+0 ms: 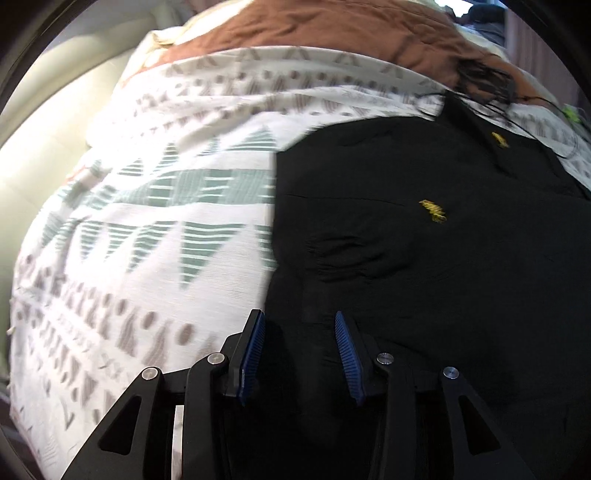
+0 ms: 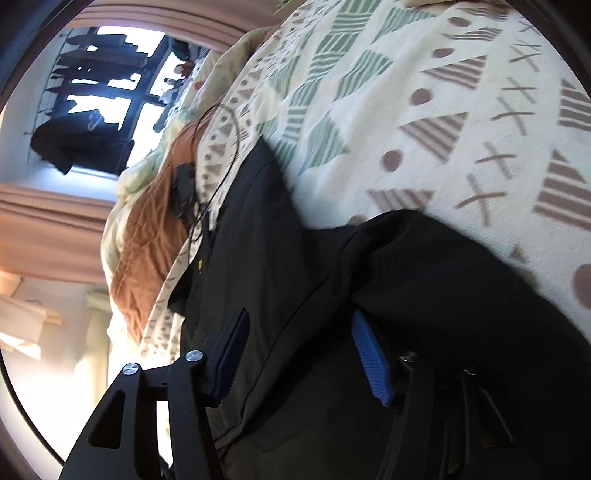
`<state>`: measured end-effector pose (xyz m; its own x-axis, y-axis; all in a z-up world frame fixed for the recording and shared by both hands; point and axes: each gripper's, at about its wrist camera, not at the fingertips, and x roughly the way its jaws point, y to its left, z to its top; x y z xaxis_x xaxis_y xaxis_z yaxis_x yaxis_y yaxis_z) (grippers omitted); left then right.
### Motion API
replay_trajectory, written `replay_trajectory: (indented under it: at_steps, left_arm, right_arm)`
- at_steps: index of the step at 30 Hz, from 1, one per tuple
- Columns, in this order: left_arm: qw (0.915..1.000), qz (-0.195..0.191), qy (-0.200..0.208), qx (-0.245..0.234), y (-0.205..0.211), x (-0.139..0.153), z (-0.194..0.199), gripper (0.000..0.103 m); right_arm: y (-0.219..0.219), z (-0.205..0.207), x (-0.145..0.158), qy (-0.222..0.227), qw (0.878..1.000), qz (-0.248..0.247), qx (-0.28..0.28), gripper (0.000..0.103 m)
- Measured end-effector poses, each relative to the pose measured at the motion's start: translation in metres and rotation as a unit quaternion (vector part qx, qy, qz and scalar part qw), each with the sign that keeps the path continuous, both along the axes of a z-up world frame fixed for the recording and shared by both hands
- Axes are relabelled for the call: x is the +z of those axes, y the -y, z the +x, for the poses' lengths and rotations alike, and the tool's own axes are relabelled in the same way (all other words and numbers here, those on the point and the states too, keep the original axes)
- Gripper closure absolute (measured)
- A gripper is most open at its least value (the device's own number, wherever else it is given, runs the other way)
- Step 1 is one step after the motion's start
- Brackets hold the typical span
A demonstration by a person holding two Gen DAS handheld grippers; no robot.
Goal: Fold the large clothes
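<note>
A large black garment (image 1: 424, 258) lies spread on a patterned bedspread (image 1: 147, 221), with small yellow embroidered marks (image 1: 433, 211) on it. My left gripper (image 1: 298, 317) hovers just inside the garment's left edge. Its blue pads (image 1: 255, 354) stand apart, with black cloth lying below the gap and not pinched. In the right wrist view the same garment (image 2: 295, 258) runs away from me, and a raised fold (image 2: 443, 266) of it sits on the right. My right gripper (image 2: 299, 314) stands wide over the cloth, its right pad (image 2: 369, 362) against that fold. Nothing is clamped.
A brown blanket (image 1: 332, 29) lies bunched beyond the bedspread (image 2: 443, 110). A black device with thin cables (image 1: 484, 85) rests at the garment's far end, also visible in the right wrist view as a black device (image 2: 184, 192). A bright window and curtains (image 2: 55, 221) lie past the bed.
</note>
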<state>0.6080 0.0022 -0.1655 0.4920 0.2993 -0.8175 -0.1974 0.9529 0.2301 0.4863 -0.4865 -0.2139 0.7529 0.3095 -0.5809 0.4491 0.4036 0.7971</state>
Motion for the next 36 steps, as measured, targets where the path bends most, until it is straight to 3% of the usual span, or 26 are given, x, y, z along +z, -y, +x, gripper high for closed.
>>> replay_trajectory:
  at_steps: [2, 5, 8, 11, 15, 16, 20, 23, 27, 29, 36]
  left_arm:
    - [0.9996, 0.016, -0.009, 0.023, -0.010, -0.002, 0.002, 0.061]
    - [0.9997, -0.021, -0.006, 0.014, -0.021, -0.001, -0.002, 0.061]
    - [0.9983, -0.051, 0.026, 0.004, -0.025, 0.016, -0.015, 0.060]
    - [0.9958, -0.085, 0.034, -0.004, -0.027, 0.032, -0.028, 0.060]
    - [0.9926, -0.113, 0.043, -0.002, -0.030, 0.051, -0.053, 0.059]
    - [0.9916, -0.121, 0.047, 0.000, -0.030, 0.055, -0.061, 0.055]
    - [0.9857, -0.151, 0.075, 0.000, -0.036, 0.074, -0.098, 0.017]
    - [0.9819, -0.170, 0.083, 0.001, -0.039, 0.086, -0.129, 0.016]
    - [0.9781, -0.191, 0.084, -0.006, -0.044, 0.097, -0.171, 0.014]
    - [0.9740, -0.206, 0.094, -0.011, -0.049, 0.104, -0.191, 0.001]
    - [0.9650, -0.231, 0.123, -0.020, -0.059, 0.131, -0.252, 0.000]
  right_arm:
    - [0.000, -0.001, 0.000, 0.000, 1.000, 0.002, -0.002, 0.046]
    - [0.001, -0.001, -0.001, -0.004, 1.000, -0.004, 0.001, 0.045]
    - [0.002, -0.002, 0.000, -0.003, 1.000, 0.001, 0.003, 0.045]
    - [0.002, -0.009, 0.001, 0.002, 1.000, 0.005, 0.005, 0.045]
    - [0.000, -0.025, 0.013, -0.011, 0.999, -0.036, 0.001, 0.045]
    - [-0.001, -0.030, 0.016, -0.009, 0.999, -0.038, 0.001, 0.040]
    - [-0.007, -0.053, 0.026, 0.002, 0.999, -0.048, 0.000, 0.016]
    - [-0.016, -0.072, 0.033, 0.014, 0.999, -0.052, 0.009, 0.001]
    - [-0.024, -0.108, 0.042, 0.028, 0.998, -0.059, 0.000, 0.000]
    - [-0.026, -0.125, 0.047, 0.040, 0.998, -0.054, -0.003, 0.000]
    - [-0.036, -0.182, 0.075, 0.063, 0.996, -0.064, 0.011, 0.000]
